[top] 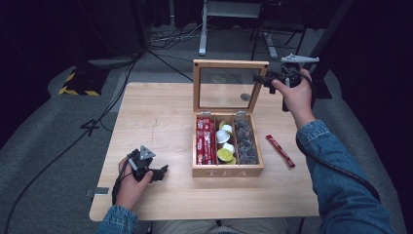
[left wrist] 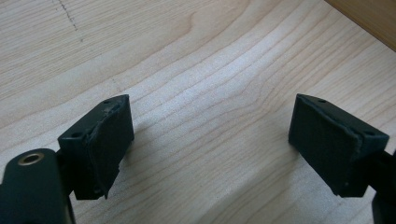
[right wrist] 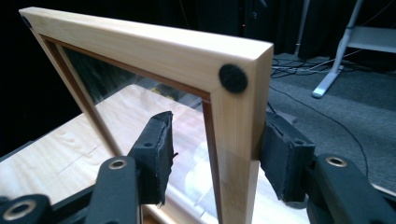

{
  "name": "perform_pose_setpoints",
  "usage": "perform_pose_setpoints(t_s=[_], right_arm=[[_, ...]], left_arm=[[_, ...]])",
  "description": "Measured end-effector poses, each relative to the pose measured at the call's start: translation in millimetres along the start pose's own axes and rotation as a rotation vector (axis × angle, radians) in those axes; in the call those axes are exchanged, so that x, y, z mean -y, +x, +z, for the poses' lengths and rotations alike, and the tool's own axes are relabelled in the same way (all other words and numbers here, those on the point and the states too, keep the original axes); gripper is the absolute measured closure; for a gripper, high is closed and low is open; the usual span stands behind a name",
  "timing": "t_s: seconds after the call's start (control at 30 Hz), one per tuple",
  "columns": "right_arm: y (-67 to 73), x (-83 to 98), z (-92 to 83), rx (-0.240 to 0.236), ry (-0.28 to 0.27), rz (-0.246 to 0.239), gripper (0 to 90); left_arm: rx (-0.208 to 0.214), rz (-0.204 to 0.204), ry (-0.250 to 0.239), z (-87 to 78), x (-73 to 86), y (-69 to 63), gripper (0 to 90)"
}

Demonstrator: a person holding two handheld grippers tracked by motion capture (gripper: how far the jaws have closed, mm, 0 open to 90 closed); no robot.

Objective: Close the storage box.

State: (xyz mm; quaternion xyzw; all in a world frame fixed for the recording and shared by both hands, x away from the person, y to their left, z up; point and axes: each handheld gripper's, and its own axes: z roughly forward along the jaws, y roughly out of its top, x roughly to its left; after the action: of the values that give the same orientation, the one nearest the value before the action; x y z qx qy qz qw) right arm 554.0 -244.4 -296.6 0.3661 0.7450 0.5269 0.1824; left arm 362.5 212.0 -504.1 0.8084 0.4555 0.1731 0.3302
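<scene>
A wooden tea box [top: 228, 171] stands open on the table, its glass lid [top: 196, 87] raised upright. Inside lie red sachets [top: 204, 141], white and yellow capsules [top: 225, 144] and dark pods [top: 245, 141]. My right gripper [top: 260, 78] straddles the lid's top right corner. In the right gripper view the lid frame [right wrist: 140, 46] passes between the jaws of the right gripper [right wrist: 218, 126]; one pad [right wrist: 280, 149] touches the wood, the other stands off it. My left gripper [top: 163, 170] rests open on the table left of the box, with bare wood between the jaws of the left gripper [left wrist: 210, 144].
A loose red sachet [top: 280, 151] lies on the table [top: 156, 112] right of the box. Beyond the far edge are dark floor, cables [top: 170, 39] and a white desk leg [top: 203, 34]. Bare wood spreads left of the box.
</scene>
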Motion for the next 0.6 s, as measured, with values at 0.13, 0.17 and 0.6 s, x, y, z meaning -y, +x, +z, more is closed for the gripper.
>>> perform_pose_setpoints(t_s=[0.13, 0.17, 0.6], right_arm=[[6.7, 2.6, -9.6, -0.010, 0.014, -0.009, 47.2], [8.6, 2.8, -11.6, -0.007, 0.020, -0.018, 46.5], [24.6, 6.7, -32.8, 0.016, 0.050, -0.090, 40.8]], left_arm=[[0.000, -0.001, -0.001, 0.0, 0.0, -0.1, 14.3], [0.000, -0.001, -0.001, 0.1, 0.0, -0.1, 14.3], [-0.002, -0.004, -0.001, 0.0, 0.1, -0.5, 14.4]])
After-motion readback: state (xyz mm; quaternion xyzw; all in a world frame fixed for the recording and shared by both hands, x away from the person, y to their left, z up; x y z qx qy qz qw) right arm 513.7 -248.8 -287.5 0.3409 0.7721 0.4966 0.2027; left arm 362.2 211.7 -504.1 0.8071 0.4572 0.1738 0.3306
